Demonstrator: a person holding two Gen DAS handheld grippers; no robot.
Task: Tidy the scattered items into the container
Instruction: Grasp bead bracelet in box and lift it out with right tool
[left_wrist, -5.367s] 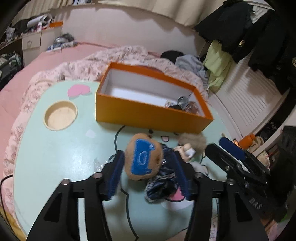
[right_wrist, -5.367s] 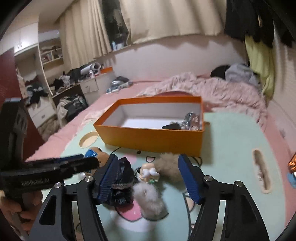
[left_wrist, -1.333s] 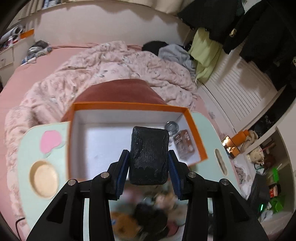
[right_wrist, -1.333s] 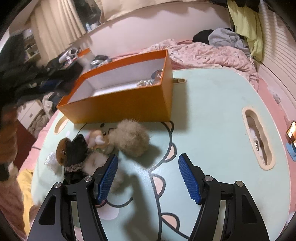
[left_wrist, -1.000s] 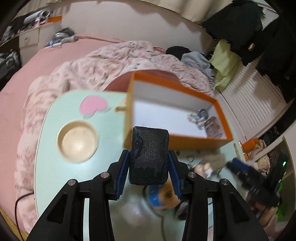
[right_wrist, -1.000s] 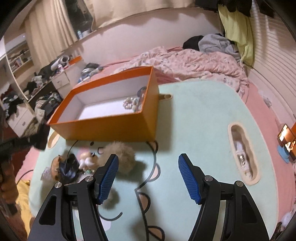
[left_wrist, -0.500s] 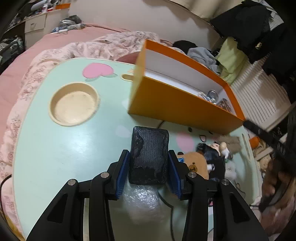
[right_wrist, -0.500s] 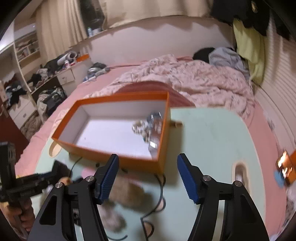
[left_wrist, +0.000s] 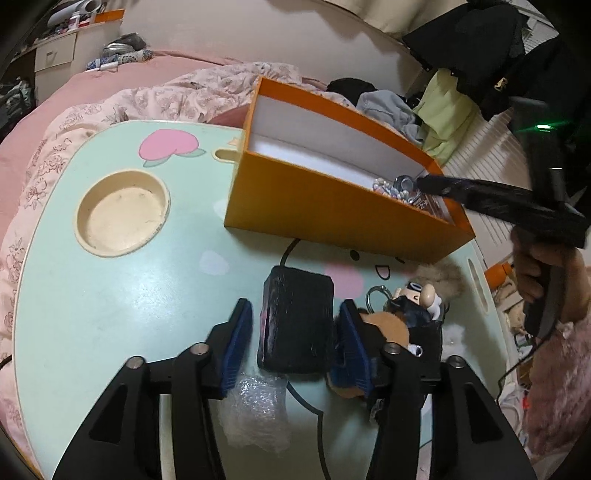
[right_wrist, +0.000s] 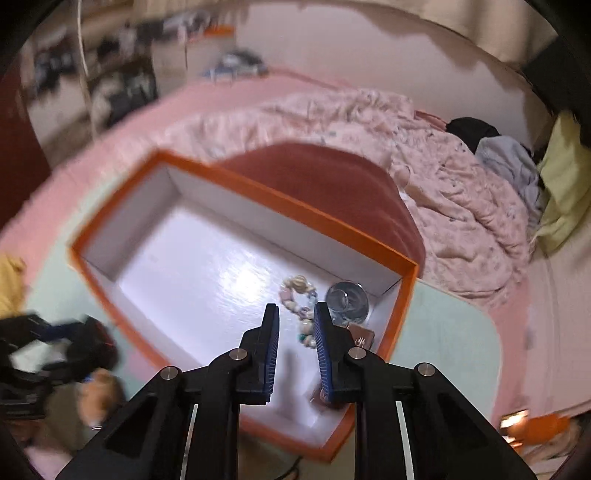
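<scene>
A black pouch (left_wrist: 297, 321) lies on the mint table (left_wrist: 92, 295) between the pads of my left gripper (left_wrist: 295, 308). The jaws are opening, and a gap shows beside the left pad. The orange box (left_wrist: 332, 218) stands just beyond it. My right gripper (right_wrist: 295, 308) hovers over the box's right end (right_wrist: 280, 199). Its jaws are closing to a narrow gap with nothing pressed between them. Below its tips lie a beaded bracelet (right_wrist: 299, 291) and a round glass jar (right_wrist: 347, 301). In the left wrist view the right gripper (left_wrist: 428, 182) reaches over the box rim.
To the right of the pouch lie a brown plush (left_wrist: 384, 325), a small doll (left_wrist: 424, 295) and a fur pom (left_wrist: 443, 277). Crumpled bubble wrap (left_wrist: 258, 402) sits under my left gripper. A round cup recess (left_wrist: 122, 218) is at the left. Pink bedding surrounds the table.
My left gripper has sunk to the table with the black pouch and its pads have parted from it. My right gripper has swung over the orange box and narrowed its jaws.
</scene>
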